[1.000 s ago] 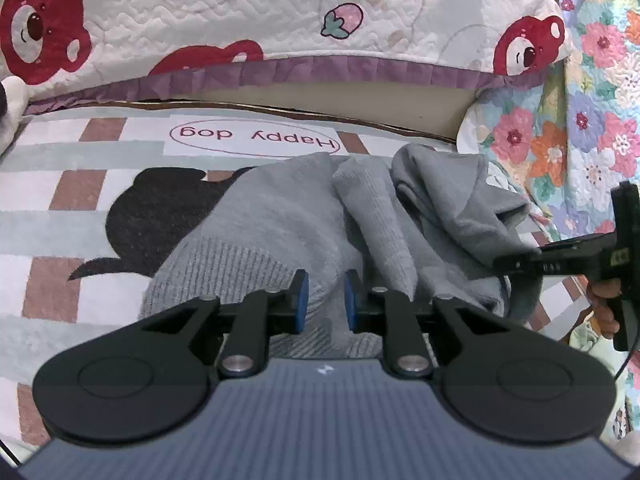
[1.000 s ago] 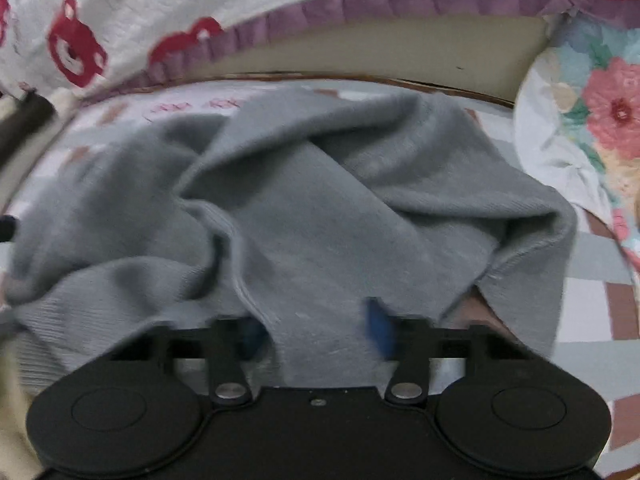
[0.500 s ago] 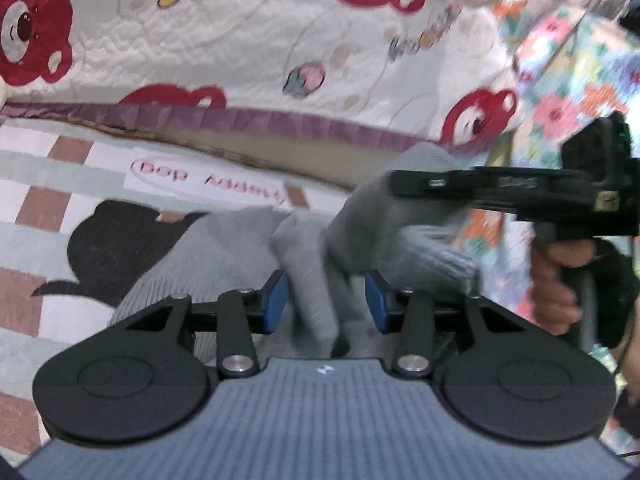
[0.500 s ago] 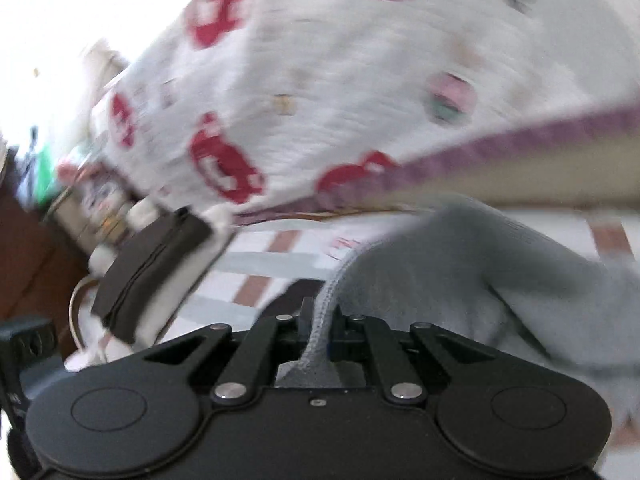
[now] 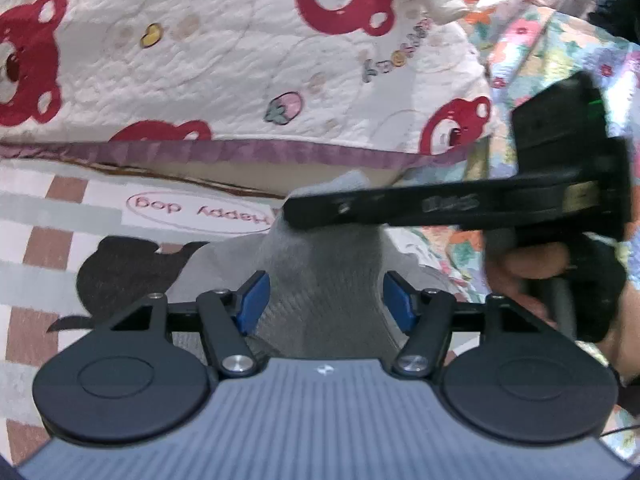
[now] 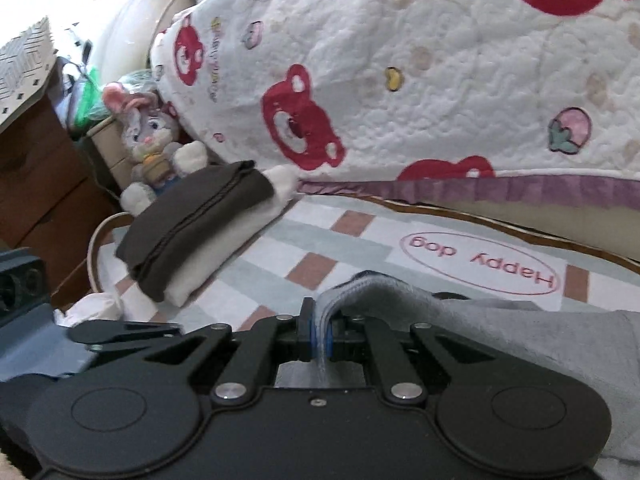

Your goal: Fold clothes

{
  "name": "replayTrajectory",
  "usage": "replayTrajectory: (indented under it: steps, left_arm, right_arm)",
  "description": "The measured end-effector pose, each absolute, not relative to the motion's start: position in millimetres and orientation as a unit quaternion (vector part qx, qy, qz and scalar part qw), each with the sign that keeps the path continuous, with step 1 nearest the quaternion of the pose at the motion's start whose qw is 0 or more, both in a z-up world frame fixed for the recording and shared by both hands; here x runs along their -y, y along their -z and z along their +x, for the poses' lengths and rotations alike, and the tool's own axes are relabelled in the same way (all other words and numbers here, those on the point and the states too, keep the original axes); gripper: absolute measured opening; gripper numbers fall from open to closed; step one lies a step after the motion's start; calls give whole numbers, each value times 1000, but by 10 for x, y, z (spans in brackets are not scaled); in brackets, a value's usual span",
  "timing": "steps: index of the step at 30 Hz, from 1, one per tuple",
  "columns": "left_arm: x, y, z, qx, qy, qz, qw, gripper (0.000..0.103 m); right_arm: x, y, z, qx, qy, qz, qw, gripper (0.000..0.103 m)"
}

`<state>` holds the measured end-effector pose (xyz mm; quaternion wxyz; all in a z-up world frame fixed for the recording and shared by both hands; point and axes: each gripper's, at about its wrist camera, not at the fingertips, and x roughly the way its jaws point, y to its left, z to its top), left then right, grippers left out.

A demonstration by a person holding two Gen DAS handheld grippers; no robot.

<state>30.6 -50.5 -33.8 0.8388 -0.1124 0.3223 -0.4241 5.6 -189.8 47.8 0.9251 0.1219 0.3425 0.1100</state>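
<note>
A grey knit sweater [image 5: 324, 268] hangs lifted above the checked mat [image 5: 60, 216]. My left gripper [image 5: 325, 300] is open, its blue pads wide apart on either side of the hanging cloth. My right gripper [image 6: 320, 336] is shut on a ribbed edge of the grey sweater [image 6: 500, 320] and holds it up. In the left wrist view the right gripper [image 5: 292, 212] crosses from the right, its tip pinching the top of the sweater, with the gloved hand behind it.
A bear-print quilt [image 5: 240, 60] hangs over the bed edge behind the mat. A floral cloth [image 5: 540, 52] lies at the right. A folded dark garment on a white one [image 6: 192, 232] sits at the mat's left end, beside a plush rabbit [image 6: 152, 136] and a wooden cabinet [image 6: 36, 184].
My right gripper closed on the sweater edge and lifted it up and leftward. My left gripper opened wide and let go of the cloth.
</note>
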Motion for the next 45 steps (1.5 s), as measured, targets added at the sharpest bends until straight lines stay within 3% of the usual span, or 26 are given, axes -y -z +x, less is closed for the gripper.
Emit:
replayTrajectory:
  steps: [4,11,20,24,25,26,27,31,33,35,40,45]
  left_arm:
    - [454,449,354,-322,387,-108,857,71]
    - [254,393,412,-291,347,-110,885,77]
    - [449,380,239,-260,385,14,885,82]
    - [449,475,253,-251,390,-11,886,88]
    - [434,504,273,-254,393,-24,883,76]
    - [417,524,296,-261,401,-39,877,55]
    - [417,534,321,-273,410,-46,869,14]
    - [462,547,320,-281,387,-26,878,11]
    - [419,560,365,-286,370,-35,883,11]
    - [320,559,438,-293,357,-60,885,11]
    - [207,503,501,-280,329,-58,900,11]
    - [175,516,526,-278,313,-60,906,11]
  right_arm:
    - [1772,-608,30,-330,-148,139,922,7]
    - [1611,-746,10,-312,-189,135,921,7]
    - [1576,-681,103,-353,-158,114,915,7]
    - [1546,-644,40,-373,-201,130,897,7]
    - [1561,-634,-3,-374,-214,138,892,7]
    - [1592,-616,-45,-376,-227,149,886,7]
    - [1629,-595,-86,-378,-239,160,880,7]
    - [1973,-505,-296,-354,-218,203,887,12]
    - [2230,-475,-457,-335,-175,219,900,42]
    - [2533,-415,-638,-331,-106,220,911,57]
    - [3500,159,-1109,-374,113,321,863,57]
    - [4023,788,-1658,-321,183,501,783,57]
